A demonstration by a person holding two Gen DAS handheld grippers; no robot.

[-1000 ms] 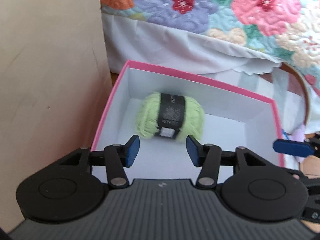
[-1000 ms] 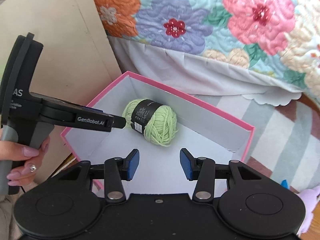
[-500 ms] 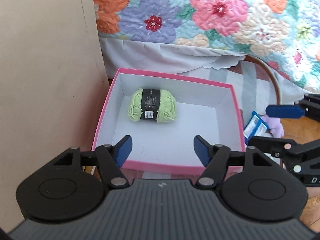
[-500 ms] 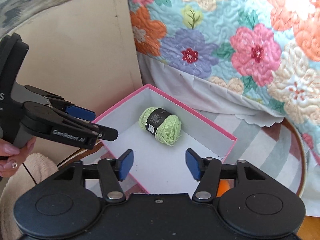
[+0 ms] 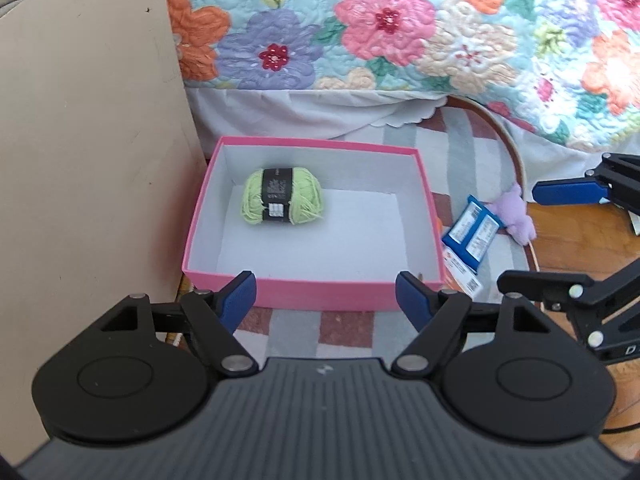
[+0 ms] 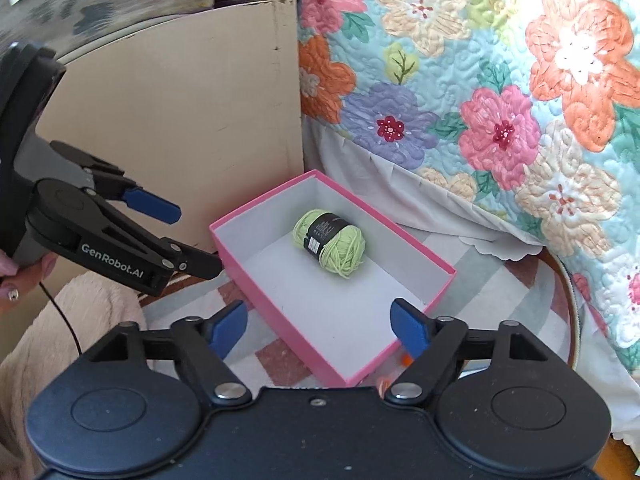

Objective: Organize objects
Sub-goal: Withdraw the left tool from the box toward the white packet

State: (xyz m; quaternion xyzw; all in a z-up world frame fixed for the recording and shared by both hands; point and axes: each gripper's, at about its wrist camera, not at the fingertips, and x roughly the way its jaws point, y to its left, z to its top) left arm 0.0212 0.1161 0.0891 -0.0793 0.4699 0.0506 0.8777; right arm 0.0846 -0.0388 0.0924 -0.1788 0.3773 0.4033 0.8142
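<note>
One pink box (image 5: 320,295), white inside and without a lid, stands on a striped rug (image 5: 472,148) beside a beige panel (image 5: 88,160) and in front of a bed with a floral quilt (image 5: 400,28). The box holds one thing: a single ball of light green yarn (image 5: 282,197), lying on its side near the far left corner, wrapped in a black paper band with a small white label; the print is too small to read. Outside the box, to its right in the left wrist view, lie one blue packet (image 5: 472,232) with white labels and one small lilac plush item (image 5: 516,216). Two grippers are present. The left gripper (image 5: 326,294) hangs above the near wall of the box, jaws opening wide with nothing between them. The right gripper (image 6: 320,322) hangs above the box's near corner, jaws likewise opening and empty. The left gripper's side reads "GenRobot.AI" in the right wrist view.
</note>
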